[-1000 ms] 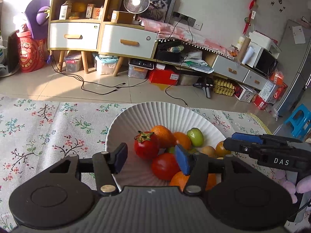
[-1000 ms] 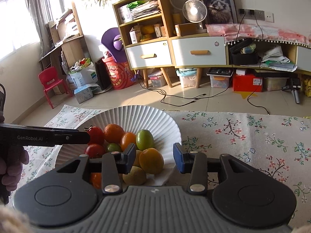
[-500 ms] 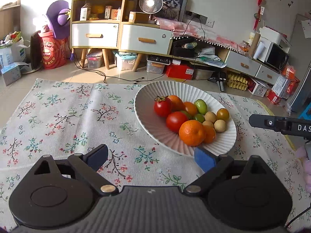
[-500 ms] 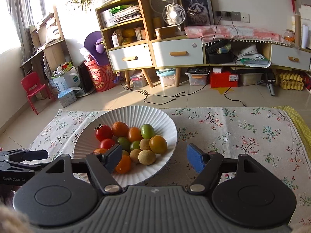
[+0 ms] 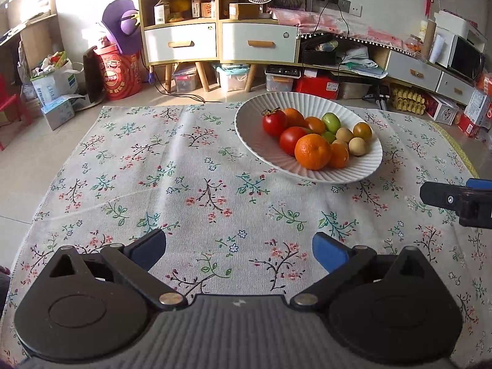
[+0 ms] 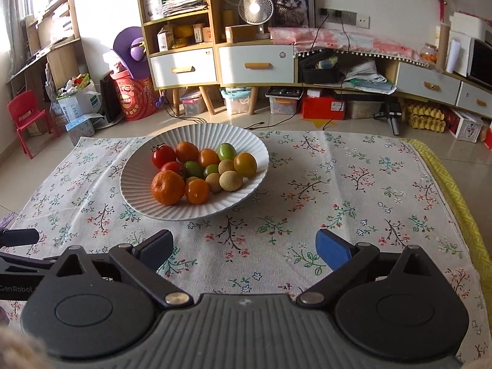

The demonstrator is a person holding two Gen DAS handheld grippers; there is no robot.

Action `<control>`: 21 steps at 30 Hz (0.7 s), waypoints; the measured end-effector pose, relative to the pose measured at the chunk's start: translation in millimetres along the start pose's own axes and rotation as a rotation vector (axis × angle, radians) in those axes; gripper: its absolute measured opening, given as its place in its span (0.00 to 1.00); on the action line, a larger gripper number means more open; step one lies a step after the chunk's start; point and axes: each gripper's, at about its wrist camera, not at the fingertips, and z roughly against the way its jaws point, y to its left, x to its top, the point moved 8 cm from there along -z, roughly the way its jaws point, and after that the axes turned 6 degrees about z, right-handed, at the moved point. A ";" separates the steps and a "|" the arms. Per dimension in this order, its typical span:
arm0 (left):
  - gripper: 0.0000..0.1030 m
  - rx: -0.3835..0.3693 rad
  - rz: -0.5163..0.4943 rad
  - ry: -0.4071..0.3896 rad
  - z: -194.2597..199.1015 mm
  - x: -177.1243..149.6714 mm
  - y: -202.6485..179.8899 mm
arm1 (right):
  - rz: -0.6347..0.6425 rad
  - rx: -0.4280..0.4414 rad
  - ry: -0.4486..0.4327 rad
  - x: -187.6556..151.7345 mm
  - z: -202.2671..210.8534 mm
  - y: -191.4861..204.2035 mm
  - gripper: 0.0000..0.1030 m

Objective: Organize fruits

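A white ribbed bowl stands on the floral cloth and holds several fruits: red tomatoes, oranges, green fruits and small tan ones. My left gripper is open and empty, low over the cloth, well short of the bowl. My right gripper is open and empty, also back from the bowl. The right gripper shows at the right edge of the left wrist view.
The floral cloth covers the low table; a yellow mat edge runs along its right side. Behind the table stand a drawer cabinet, a red drum, boxes and cables on the floor.
Both grippers have pulled back from the bowl and opened wide. The fruits stay in the bowl, farther off in both views.
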 end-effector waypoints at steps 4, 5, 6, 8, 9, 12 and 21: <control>0.94 0.052 0.011 0.015 3.1 -8.2 4.1 | -0.015 -0.052 0.007 -8.8 4.1 -2.7 0.99; 0.94 0.058 0.015 0.017 3.6 -9.3 4.7 | -0.008 -0.062 0.009 -9.6 3.2 -2.2 0.99; 0.94 0.058 0.023 0.022 3.7 -10.6 5.2 | 0.000 -0.071 0.009 -11.0 2.7 -0.2 0.99; 0.94 0.052 0.038 0.037 2.9 -11.9 5.4 | 0.019 -0.070 0.014 -13.6 0.9 4.6 0.99; 0.94 0.051 0.048 0.042 3.3 -12.3 5.6 | 0.030 -0.067 0.019 -15.7 0.6 8.4 0.99; 0.94 0.055 0.055 0.042 4.4 -14.4 3.8 | 0.054 -0.053 0.031 -20.6 -1.7 16.8 0.99; 0.94 0.044 0.045 0.057 8.4 -18.3 -1.0 | 0.057 -0.043 0.089 -32.6 -6.5 20.6 0.99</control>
